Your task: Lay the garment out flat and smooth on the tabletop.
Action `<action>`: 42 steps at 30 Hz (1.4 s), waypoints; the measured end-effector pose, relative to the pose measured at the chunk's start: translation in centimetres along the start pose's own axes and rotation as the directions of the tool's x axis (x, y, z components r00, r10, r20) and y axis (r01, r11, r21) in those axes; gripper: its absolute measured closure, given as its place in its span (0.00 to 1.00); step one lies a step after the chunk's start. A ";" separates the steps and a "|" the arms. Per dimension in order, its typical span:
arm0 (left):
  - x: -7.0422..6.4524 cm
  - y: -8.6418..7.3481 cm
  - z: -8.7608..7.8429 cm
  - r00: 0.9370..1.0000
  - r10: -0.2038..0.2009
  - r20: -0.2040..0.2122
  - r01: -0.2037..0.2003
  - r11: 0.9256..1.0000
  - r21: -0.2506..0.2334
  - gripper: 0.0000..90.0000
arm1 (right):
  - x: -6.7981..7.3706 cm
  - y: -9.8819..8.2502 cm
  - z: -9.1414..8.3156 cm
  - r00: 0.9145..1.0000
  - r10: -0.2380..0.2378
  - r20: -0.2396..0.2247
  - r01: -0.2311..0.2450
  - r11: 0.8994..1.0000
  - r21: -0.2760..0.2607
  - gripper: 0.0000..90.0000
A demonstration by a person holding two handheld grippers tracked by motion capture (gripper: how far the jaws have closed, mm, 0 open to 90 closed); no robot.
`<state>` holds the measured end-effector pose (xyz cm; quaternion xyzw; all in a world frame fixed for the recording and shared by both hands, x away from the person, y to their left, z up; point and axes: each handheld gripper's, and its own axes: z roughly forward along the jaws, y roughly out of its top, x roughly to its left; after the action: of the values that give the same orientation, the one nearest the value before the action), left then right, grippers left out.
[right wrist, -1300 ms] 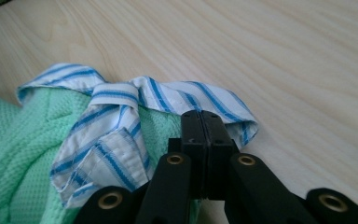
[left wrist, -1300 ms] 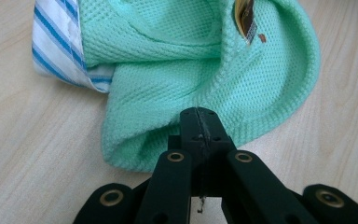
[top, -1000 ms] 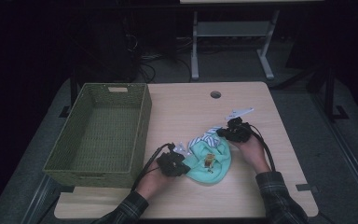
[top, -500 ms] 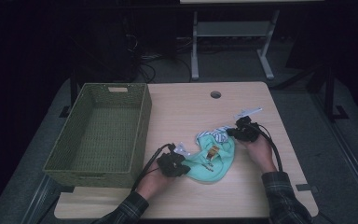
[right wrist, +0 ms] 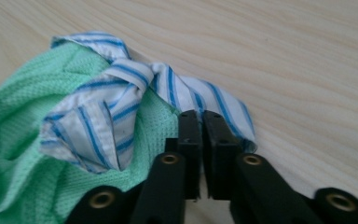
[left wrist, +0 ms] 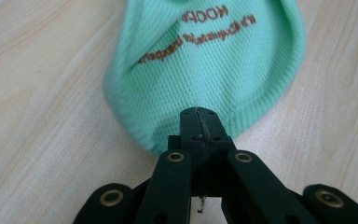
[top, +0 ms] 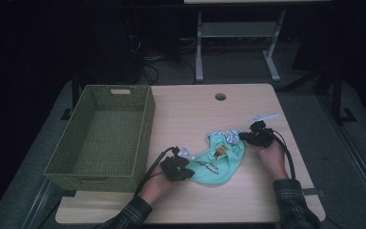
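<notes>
- Mint-green mesh garment [top: 218, 163] with blue-striped white trim [right wrist: 121, 102] lies crumpled on the wooden table [top: 248, 200], right of the woven basket [top: 100, 138].
- Brown print reads "KOOP…"; the rest is blurred.
- Left gripper [left wrist: 199, 122] is clamped on its hem.
- Right gripper [right wrist: 201, 122], jaws just parting slightly, sits at the striped trim with nothing between its pads.
</notes>
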<state>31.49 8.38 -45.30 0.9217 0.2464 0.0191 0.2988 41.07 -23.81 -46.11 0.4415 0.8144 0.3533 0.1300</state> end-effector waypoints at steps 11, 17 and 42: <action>0.0 0.0 0.0 1.000 -0.013 0.002 0.013 1.000 -0.004 0.99 | 1.6 -0.1 -3.1 0.999 -0.022 -0.049 0.018 0.998 -0.065 0.95; 0.1 0.3 -0.5 0.998 -0.033 0.044 0.034 0.999 -0.028 0.91 | 3.2 -1.2 -4.4 0.995 -0.057 -0.080 0.052 0.996 -0.073 1.00; 3.1 6.2 -0.7 1.000 -0.028 0.004 0.028 0.991 -0.133 0.77 | 7.9 -5.7 -3.4 0.981 -0.102 -0.164 0.110 0.993 0.038 1.00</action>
<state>36.85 5.89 -41.62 0.8963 0.2571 0.0304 0.3601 31.12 -21.08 -46.81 0.3702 0.8527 0.3615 0.0717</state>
